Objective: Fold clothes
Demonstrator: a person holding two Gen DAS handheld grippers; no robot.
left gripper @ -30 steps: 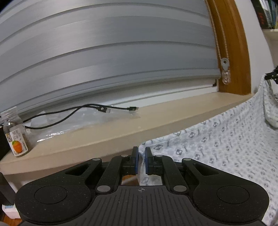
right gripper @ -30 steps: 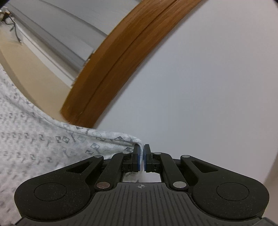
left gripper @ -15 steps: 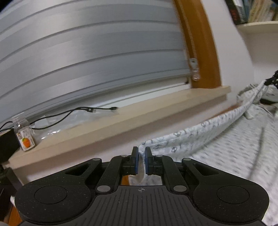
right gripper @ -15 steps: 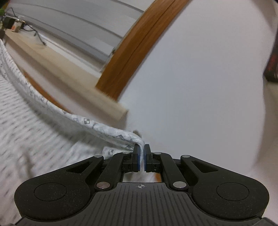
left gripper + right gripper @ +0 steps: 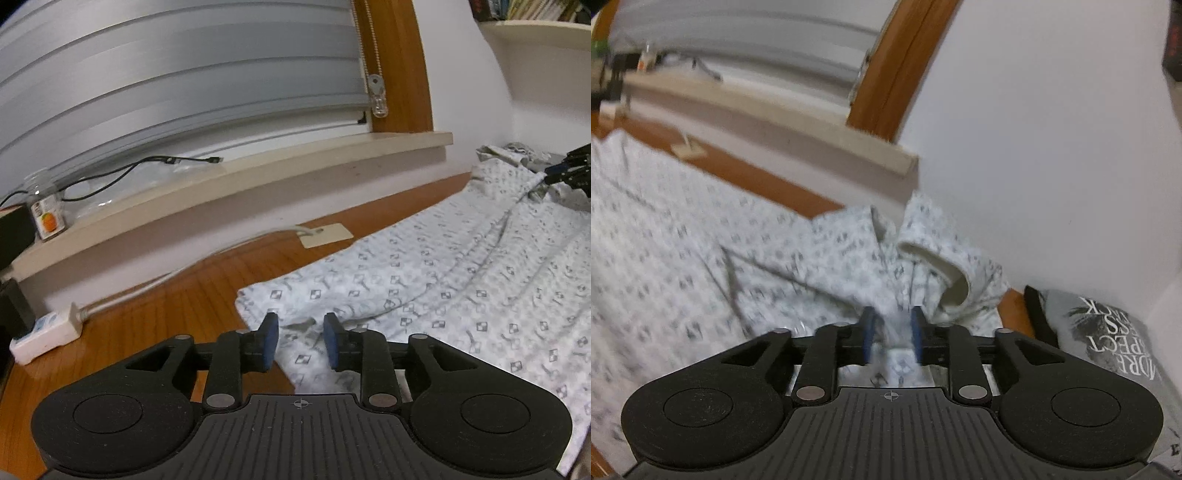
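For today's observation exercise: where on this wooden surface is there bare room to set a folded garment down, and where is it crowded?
Bare wood lies between the patterned garment, the white power strip and the wall under the sill; a cable and a cream tag edge its far side. The right end is crowded: bunched collar, printed grey fabric beside it.

A white shirt (image 5: 461, 280) printed all over with small grey-and-black square motifs is seen on a warm orange-brown wooden desk (image 5: 155, 321). The inside of its collar (image 5: 945, 273) is shown plain cream. The left gripper (image 5: 300, 339) and right gripper (image 5: 891, 334) are both matte black with blue pads. A folded grey garment (image 5: 1108, 332) with white lettering and a black edge is seen at the right. Behind, a pale beige windowsill (image 5: 236, 184), grey slatted blinds (image 5: 184, 74), an orange-brown window frame (image 5: 402, 66) and a white wall (image 5: 1052, 147) are seen. A clear bottle (image 5: 44, 210) carries a label with an orange fruit, beside a black cable (image 5: 122, 173).
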